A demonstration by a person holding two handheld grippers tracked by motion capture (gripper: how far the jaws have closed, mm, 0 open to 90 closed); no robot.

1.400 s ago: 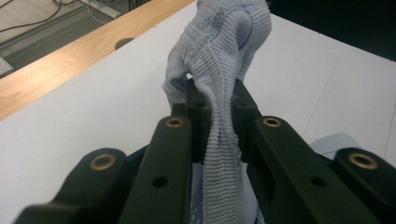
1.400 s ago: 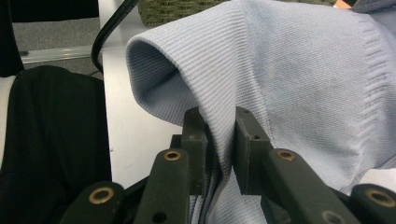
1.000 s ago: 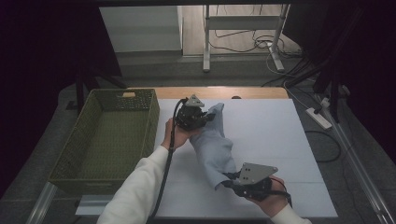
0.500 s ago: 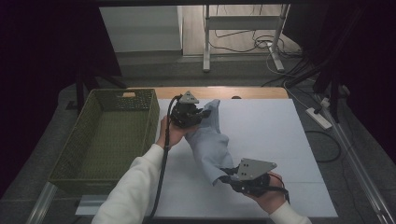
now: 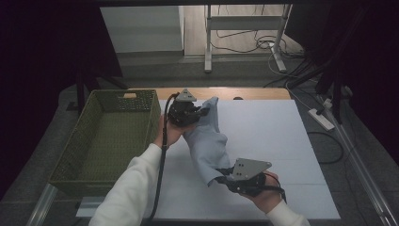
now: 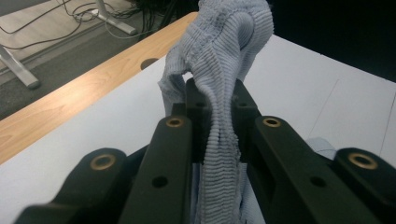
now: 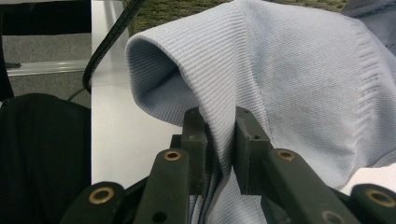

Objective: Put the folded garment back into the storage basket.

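Note:
A light blue ribbed knit garment (image 5: 207, 141) hangs stretched between my two grippers above the white table top (image 5: 263, 132). My left gripper (image 5: 203, 112) is shut on its far end near the basket; in the left gripper view the knit (image 6: 224, 93) is pinched between the black jaws and bunches above them. My right gripper (image 5: 222, 179) is shut on the near end, close to the table's front. In the right gripper view a fold of the cloth (image 7: 280, 79) runs down between the jaws.
A green woven basket (image 5: 94, 141) stands left of the table top. A wooden strip (image 5: 244, 93) borders the table's far edge. Behind it are a metal stand and cables (image 5: 263, 47) on the floor. A power strip (image 5: 321, 118) lies at the right.
Both hands have shifted slightly left with the garment; the left gripper moved a little toward the basket. The grip on the cloth is unchanged.

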